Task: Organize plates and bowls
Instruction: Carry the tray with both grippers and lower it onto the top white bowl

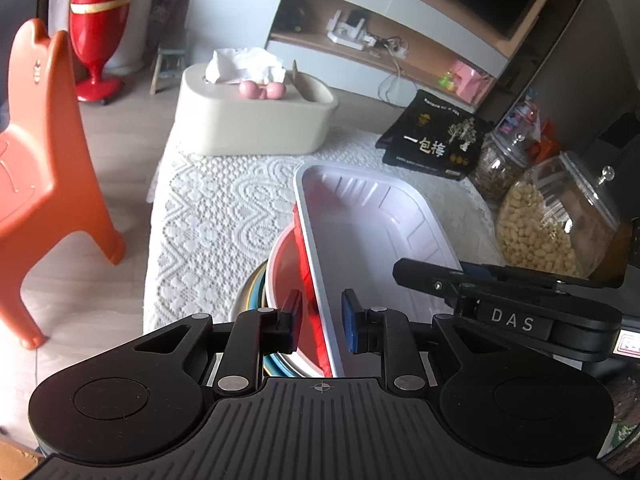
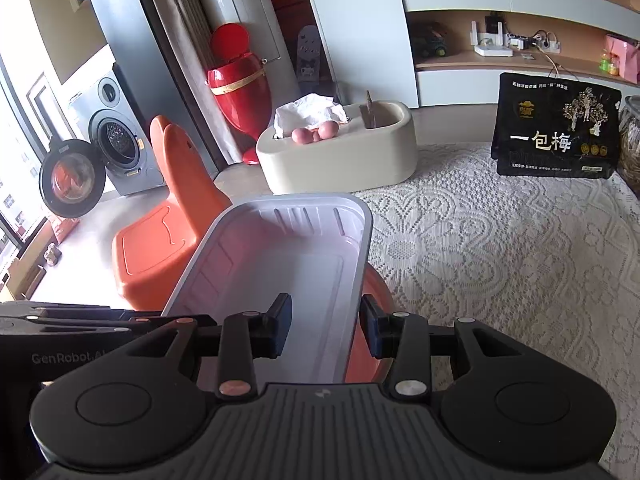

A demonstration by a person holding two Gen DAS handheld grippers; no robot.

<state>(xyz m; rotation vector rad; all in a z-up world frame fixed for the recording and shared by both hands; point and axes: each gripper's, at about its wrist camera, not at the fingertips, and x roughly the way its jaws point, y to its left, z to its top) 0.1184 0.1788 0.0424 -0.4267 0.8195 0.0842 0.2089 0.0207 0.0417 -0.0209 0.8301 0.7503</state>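
Both tools flank one white rectangular tray (image 1: 372,232). Left tool (image 1: 322,320) has its pads straddling the tray's left long wall, red on the outside, with small gaps either side, so not yet pinching. Right tool (image 2: 324,326) straddles the right long wall, jaws parted. Tray sits tilted atop a red bowl (image 1: 286,272) and stacked plates (image 1: 250,300) on the lace-covered counter (image 2: 500,248), long axis running away from both tools. Readable: "DAS", "GenRobot.AI", and "一包梅" on a black snack bag (image 2: 558,132).
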